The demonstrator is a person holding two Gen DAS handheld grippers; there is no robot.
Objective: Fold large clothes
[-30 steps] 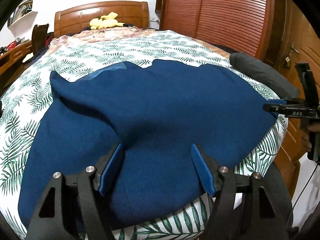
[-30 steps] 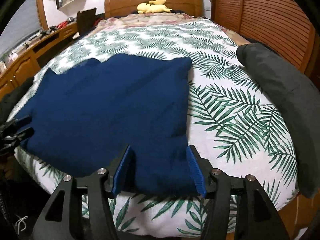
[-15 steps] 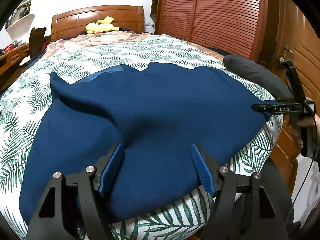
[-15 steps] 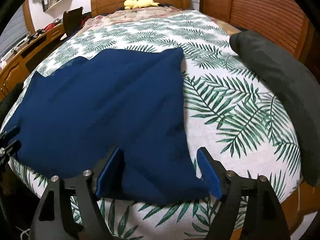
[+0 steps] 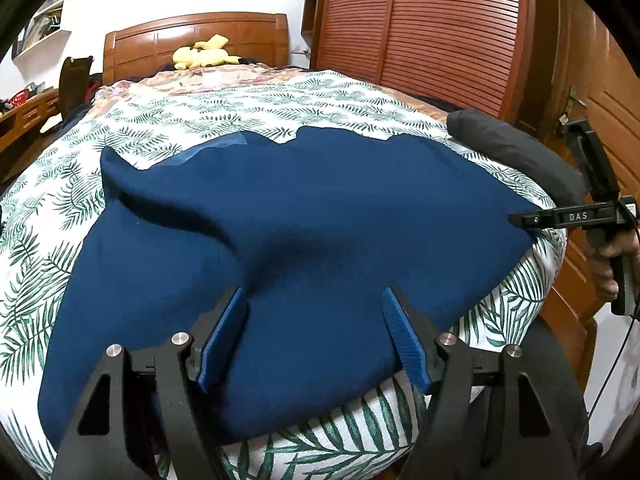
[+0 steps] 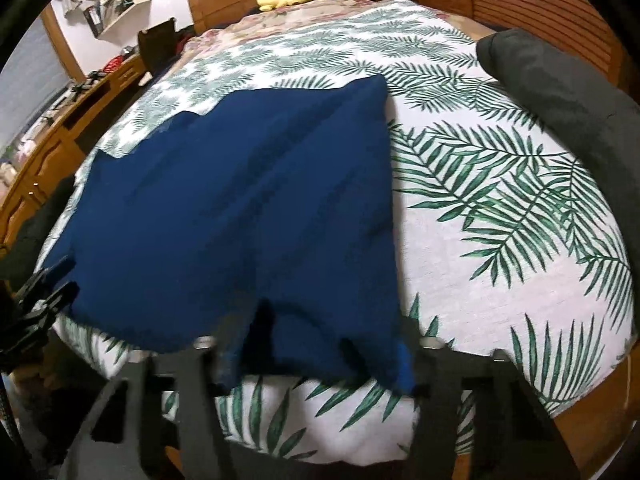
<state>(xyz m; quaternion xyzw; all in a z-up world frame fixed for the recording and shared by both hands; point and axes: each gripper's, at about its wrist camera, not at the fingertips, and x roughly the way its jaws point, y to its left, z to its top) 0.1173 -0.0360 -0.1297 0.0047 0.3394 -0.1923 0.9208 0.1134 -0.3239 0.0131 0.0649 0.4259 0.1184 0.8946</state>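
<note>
leaf-print bed [image 5: 168, 128] under blue garment [image 5: 320, 216], left tongs [image 5: 316, 336] wide over hem, right tongs [image 6: 316, 354] blurred, state unclear

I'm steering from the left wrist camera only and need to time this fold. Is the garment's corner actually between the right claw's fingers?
Observer: Yes. In the right wrist view, the blue garment's near corner lies between the right claw's fingers. They stand wide apart, though the picture is blurred.
Operator: And how does my left claw look from that side?
Observer: The left claw is at the garment's opposite near corner, by the bed's edge.
</note>
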